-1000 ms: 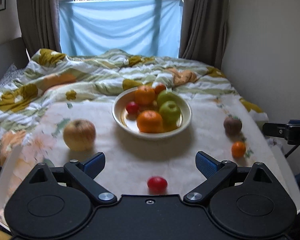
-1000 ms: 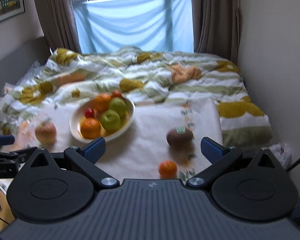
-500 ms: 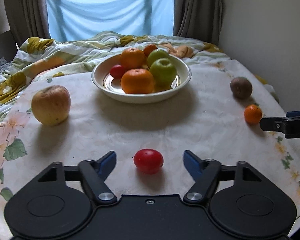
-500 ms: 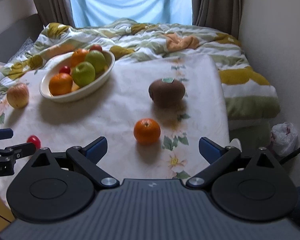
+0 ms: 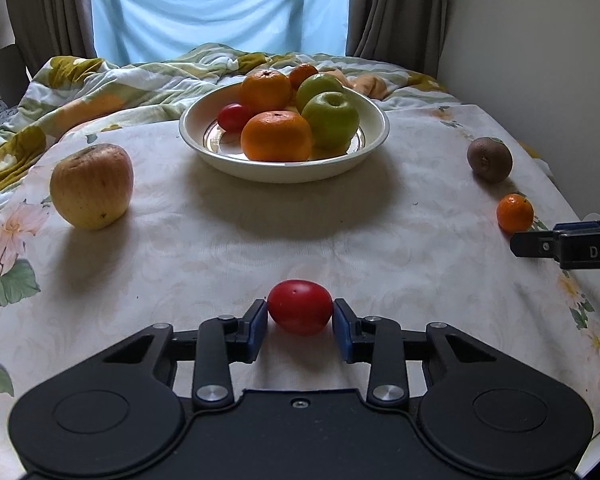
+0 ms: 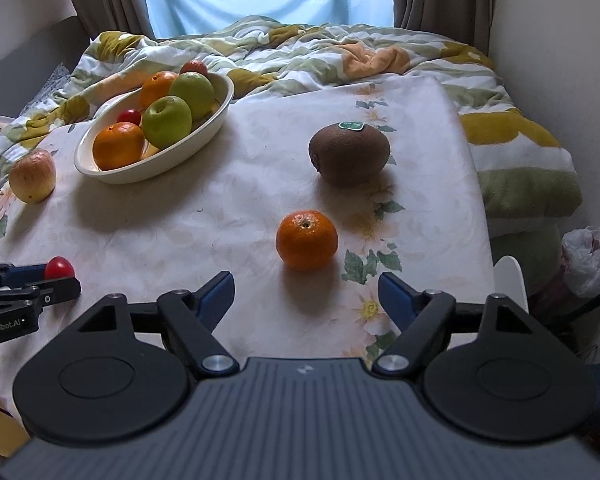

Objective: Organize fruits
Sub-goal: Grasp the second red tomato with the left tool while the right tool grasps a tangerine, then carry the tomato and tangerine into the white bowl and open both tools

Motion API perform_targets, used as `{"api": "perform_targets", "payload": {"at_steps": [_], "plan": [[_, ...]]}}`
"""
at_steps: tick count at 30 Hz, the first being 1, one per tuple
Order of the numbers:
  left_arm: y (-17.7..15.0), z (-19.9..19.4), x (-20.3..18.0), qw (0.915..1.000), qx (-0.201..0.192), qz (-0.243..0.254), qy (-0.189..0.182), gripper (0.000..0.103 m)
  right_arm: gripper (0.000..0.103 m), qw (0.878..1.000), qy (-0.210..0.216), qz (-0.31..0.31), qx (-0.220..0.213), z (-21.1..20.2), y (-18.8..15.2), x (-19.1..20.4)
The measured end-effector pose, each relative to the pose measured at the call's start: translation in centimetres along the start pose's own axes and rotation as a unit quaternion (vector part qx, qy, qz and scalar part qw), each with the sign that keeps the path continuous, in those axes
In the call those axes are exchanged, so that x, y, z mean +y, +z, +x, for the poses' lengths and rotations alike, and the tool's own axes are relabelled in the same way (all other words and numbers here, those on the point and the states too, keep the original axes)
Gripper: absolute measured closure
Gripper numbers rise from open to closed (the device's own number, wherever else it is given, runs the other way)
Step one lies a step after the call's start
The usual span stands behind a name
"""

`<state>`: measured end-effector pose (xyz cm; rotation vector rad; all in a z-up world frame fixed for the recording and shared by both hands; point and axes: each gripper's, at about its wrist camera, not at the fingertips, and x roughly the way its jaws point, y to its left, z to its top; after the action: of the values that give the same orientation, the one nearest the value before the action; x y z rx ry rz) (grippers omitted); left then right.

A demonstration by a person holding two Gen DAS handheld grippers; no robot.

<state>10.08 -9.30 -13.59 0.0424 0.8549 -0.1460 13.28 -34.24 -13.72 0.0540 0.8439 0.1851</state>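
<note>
Our left gripper (image 5: 300, 322) has just closed its fingers on the small red tomato (image 5: 300, 306) lying on the table (image 5: 340, 240). Our right gripper (image 6: 306, 290), its fingers narrowing but empty, hovers before the small orange (image 6: 307, 240). Both fruits look ready for the bowl (image 5: 284, 168).

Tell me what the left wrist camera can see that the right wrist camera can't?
Only the left wrist view shows both pads pressing the red tomato in the left gripper. Only the right wrist view shows the green sticker on the kiwi and a white plastic bag. Both show the fruit bowl, the big apple and the small orange.
</note>
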Motion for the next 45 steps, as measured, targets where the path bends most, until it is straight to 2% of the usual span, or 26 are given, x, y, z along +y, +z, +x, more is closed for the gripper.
{"api": "perform_targets", "payload": {"at_steps": [6, 17, 20, 21, 32, 45], "plan": [[-0.3, -0.3, -0.1, 1.0000, 0.003, 0.000, 0.000, 0.064, 0.023, 1.000, 0.004, -0.003, 0.008, 1.0, 0.5, 0.1], [-0.4, -0.6, 0.1, 0.9999, 0.007, -0.011, -0.001, 0.064, 0.029, 1.000, 0.000, -0.027, 0.009, 2.6, 1.7, 0.4], [-0.3, -0.6, 0.2, 0.9998, 0.008, -0.016, -0.001, 0.064, 0.040, 0.999, -0.008, -0.038, 0.011, 2.8, 1.9, 0.6], [-0.3, -0.7, 0.3, 0.9998, 0.007, -0.017, 0.000, 0.064, 0.050, 0.999, -0.009, -0.040, 0.010, 2.9, 2.0, 0.7], [1.1, -3.1, 0.9, 0.9998, -0.007, -0.015, 0.005, 0.064, 0.050, 0.999, 0.008, -0.047, 0.006, 1.2, 2.8, 2.1], [5.3, -7.0, 2.7, 0.9988, -0.049, 0.000, 0.002, 0.064, 0.050, 0.998, 0.023, -0.055, -0.013, -2.6, 5.4, 5.0]]}}
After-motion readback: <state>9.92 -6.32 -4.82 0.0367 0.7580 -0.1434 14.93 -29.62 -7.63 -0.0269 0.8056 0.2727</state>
